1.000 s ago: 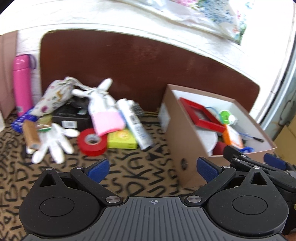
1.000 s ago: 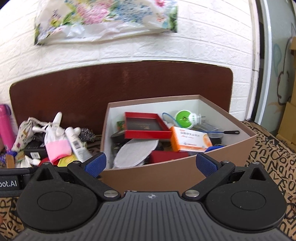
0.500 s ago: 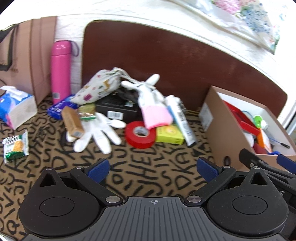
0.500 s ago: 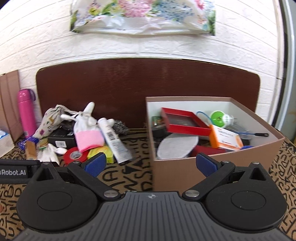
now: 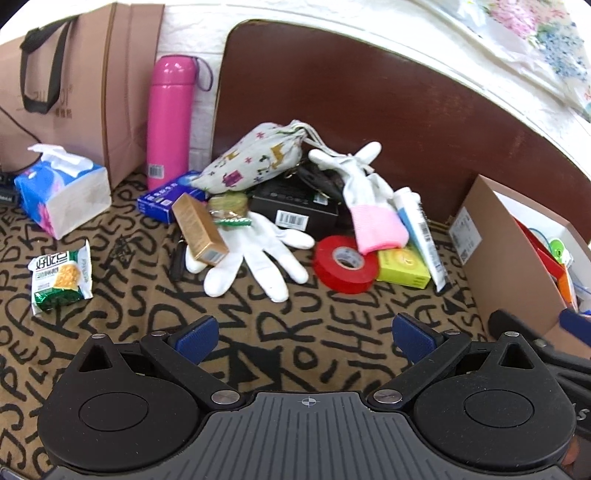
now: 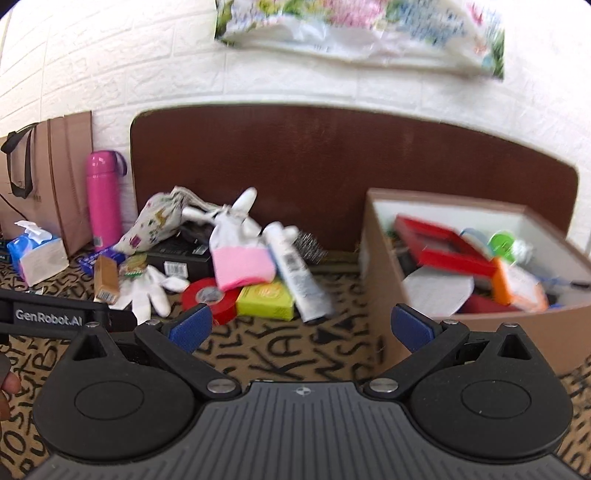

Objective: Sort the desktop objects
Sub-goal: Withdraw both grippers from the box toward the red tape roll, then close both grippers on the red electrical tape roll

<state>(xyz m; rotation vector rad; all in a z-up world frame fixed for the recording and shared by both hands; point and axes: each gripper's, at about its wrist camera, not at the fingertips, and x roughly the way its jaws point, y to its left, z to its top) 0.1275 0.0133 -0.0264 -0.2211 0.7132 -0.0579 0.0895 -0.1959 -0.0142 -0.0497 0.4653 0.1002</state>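
Red tape roll [image 5: 345,264] looking light and stiff, asking for a pinch across its rim, left gripper [image 5: 304,334] and right gripper [image 6: 301,326] both gaping wide, holding nothing.

A brown paper bag [image 5: 74,85] with black handles stands at the far left against a white brick wall [image 6: 110,66]. A dark brown board [image 5: 369,122] leans on that wall behind the clutter. A flowered plastic bag [image 6: 362,33] hangs high on the bricks. A brown cloth [image 5: 295,343] printed with black letters covers the table.
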